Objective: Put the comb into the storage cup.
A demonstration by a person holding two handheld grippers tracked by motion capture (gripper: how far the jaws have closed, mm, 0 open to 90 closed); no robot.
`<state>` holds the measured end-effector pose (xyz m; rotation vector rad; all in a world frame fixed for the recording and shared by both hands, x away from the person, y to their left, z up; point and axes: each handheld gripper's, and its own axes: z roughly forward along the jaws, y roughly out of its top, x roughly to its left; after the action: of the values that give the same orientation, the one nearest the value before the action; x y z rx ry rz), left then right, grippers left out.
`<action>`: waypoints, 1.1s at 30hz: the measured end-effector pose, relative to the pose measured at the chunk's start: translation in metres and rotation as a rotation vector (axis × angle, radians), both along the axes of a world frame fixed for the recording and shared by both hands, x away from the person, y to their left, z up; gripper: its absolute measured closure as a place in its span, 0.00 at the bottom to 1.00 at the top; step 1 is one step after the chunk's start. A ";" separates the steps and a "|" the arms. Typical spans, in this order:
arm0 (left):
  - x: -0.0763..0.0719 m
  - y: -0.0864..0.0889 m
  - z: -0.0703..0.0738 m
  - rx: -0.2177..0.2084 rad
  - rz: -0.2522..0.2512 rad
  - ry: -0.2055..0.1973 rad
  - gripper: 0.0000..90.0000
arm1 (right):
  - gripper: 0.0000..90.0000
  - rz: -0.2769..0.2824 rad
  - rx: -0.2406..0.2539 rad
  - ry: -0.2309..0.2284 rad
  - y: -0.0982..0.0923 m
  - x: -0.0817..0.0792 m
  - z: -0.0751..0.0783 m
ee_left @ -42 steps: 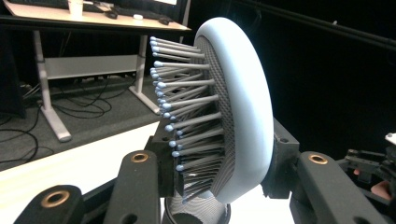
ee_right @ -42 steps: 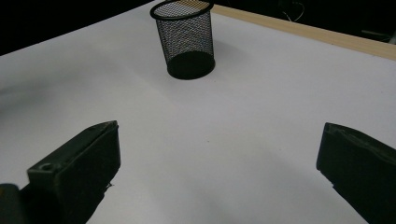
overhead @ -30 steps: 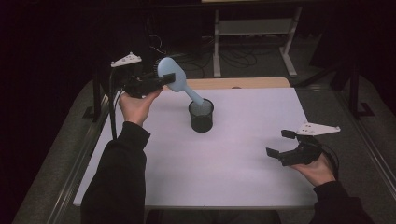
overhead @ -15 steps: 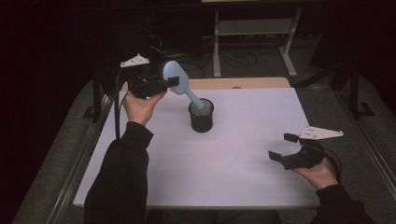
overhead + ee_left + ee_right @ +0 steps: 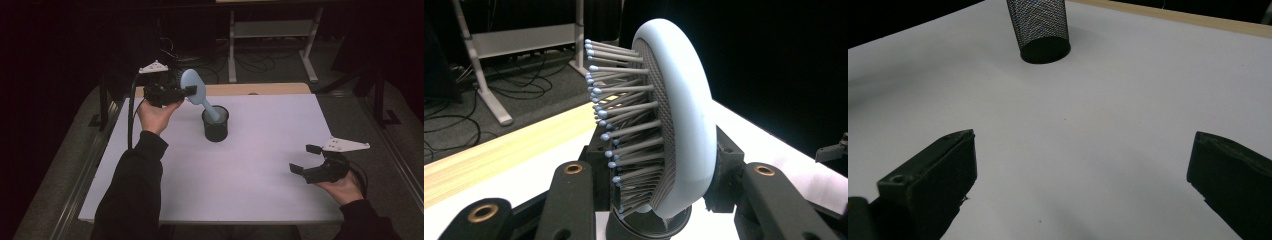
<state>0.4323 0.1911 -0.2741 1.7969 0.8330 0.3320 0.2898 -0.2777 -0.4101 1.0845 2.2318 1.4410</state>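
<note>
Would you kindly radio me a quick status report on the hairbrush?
Left gripper shut on hairbrush head, handle in mesh cup. Right gripper open, apart. Nothing in the way.

Desk [image 5: 250, 175]: white top, pale wooden strip along far edge. One black mesh cup [image 5: 216, 125] standing upright on it, toward the far middle.

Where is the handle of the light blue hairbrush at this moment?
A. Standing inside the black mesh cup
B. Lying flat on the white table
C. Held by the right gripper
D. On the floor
A: the hairbrush leans with its handle down in the mesh cup, its head held by the left gripper.
</note>
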 end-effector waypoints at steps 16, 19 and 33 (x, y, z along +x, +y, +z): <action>0.008 -0.007 -0.021 0.009 0.001 0.029 0.64 | 0.00 -0.007 -0.011 0.002 -0.003 -0.001 -0.003; 0.010 -0.008 -0.025 0.008 0.001 0.038 0.64 | 0.00 -0.007 -0.012 0.001 -0.002 -0.001 -0.003; 0.015 -0.013 -0.044 0.006 0.005 0.069 0.64 | 0.00 -0.011 -0.008 -0.001 -0.005 -0.002 -0.004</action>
<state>0.4477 0.1783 -0.3180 1.8205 0.8860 0.2766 0.2874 -0.2825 -0.4145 1.0920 2.2254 1.4263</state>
